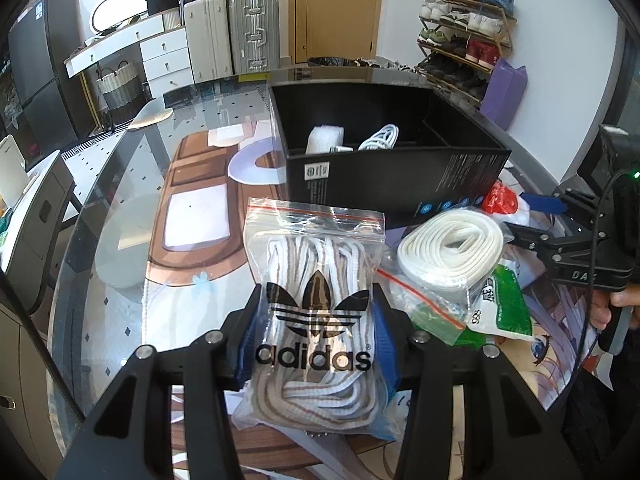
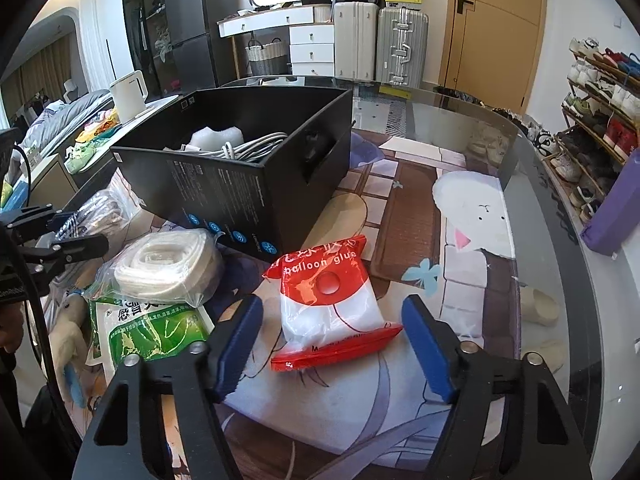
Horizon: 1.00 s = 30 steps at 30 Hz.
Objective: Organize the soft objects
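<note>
Laces in a clear zip bag printed with a black trefoil logo sit clamped between my left claw's blue pads, long axis running away from me toward the open black cardboard box straight beyond. My right claw stands half open around the red-and-white balloon glue packet, pads not touching it, packet lengthwise between them. Between us lie a bagged white coiled strap and a green-and-white sachet; nothing blocks either path to the box.
</note>
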Available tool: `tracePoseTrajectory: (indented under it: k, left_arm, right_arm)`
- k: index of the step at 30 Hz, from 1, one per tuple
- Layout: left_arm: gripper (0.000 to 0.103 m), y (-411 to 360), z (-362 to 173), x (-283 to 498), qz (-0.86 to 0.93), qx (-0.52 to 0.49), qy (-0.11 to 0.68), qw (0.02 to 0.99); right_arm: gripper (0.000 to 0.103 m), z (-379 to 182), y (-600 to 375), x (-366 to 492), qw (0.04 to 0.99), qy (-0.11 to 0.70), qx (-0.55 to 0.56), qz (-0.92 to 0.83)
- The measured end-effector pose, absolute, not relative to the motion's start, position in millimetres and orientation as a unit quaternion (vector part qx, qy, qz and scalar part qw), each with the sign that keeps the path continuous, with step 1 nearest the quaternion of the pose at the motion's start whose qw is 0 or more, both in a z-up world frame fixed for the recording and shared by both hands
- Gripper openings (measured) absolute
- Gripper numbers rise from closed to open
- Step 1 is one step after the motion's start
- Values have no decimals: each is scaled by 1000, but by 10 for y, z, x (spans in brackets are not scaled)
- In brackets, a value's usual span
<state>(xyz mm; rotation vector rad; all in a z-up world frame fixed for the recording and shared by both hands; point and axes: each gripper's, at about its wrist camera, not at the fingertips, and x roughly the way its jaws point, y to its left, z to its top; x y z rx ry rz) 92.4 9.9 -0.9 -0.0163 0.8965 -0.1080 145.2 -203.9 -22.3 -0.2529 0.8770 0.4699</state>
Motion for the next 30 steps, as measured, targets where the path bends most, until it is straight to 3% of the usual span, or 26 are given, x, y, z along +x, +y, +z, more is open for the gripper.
tracePoseTrajectory:
  k: [2,26,27,30]
  left_arm:
    - [47,121,20,916,-53,-11,429,902]
    - [47,186,183,813,-53,-14,397,916]
    - [47,176,186,818,-53,-14,397,916]
    - [47,169,186,819,-53,-14,397,916]
  right_arm:
    - [63,-243,-2043,1454,870,423,-124,222]
    - [62,-36,-2053,1335,871,403,-134,248]
    - [56,-45,-2049,1336,868,406,-137,252]
    - [56,-85,-2055,1335,862,414,-142,255]
